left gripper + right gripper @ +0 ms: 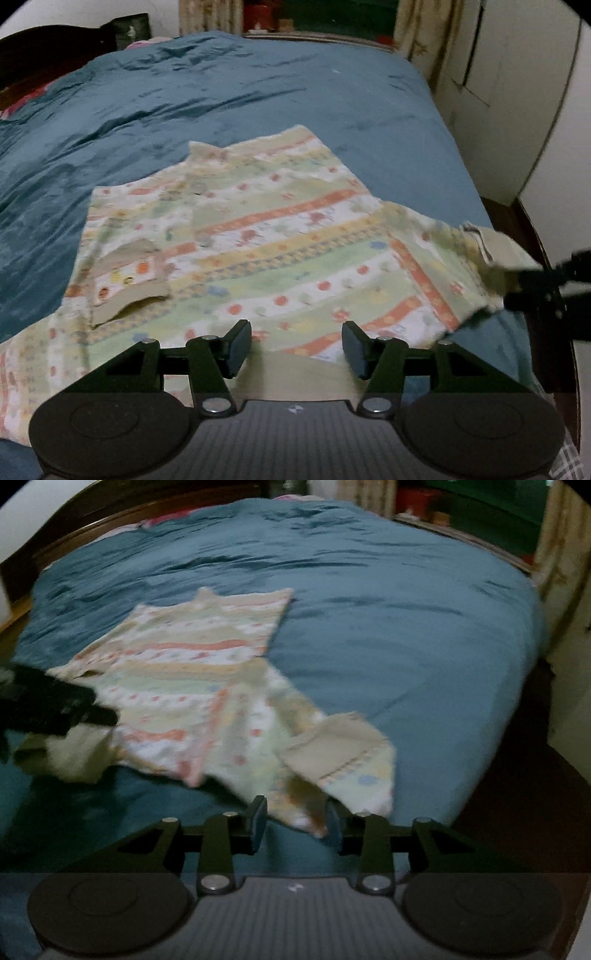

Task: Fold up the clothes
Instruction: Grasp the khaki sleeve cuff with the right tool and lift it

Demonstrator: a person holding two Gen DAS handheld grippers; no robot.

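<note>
A small striped shirt (258,236) with pastel green, yellow, white and orange bands lies on the teal bedcover (221,92). My left gripper (296,349) is open, its jaws wide apart, hovering over the shirt's near edge. My right gripper (296,821) has its jaws partly apart, with the shirt's sleeve cuff (343,764) draped between and over the fingertips; the grip is unclear. The right gripper also shows in the left wrist view (532,284) at the sleeve end. The shirt also shows in the right wrist view (192,664), with the left gripper (92,712) at its left edge.
The bedcover (406,627) spreads out beyond the shirt. A dark wooden headboard (110,520) stands at the far left. Curtains (417,33) and a white wall panel (517,92) lie past the bed's right edge. The bed's right edge (517,221) drops off near the sleeve.
</note>
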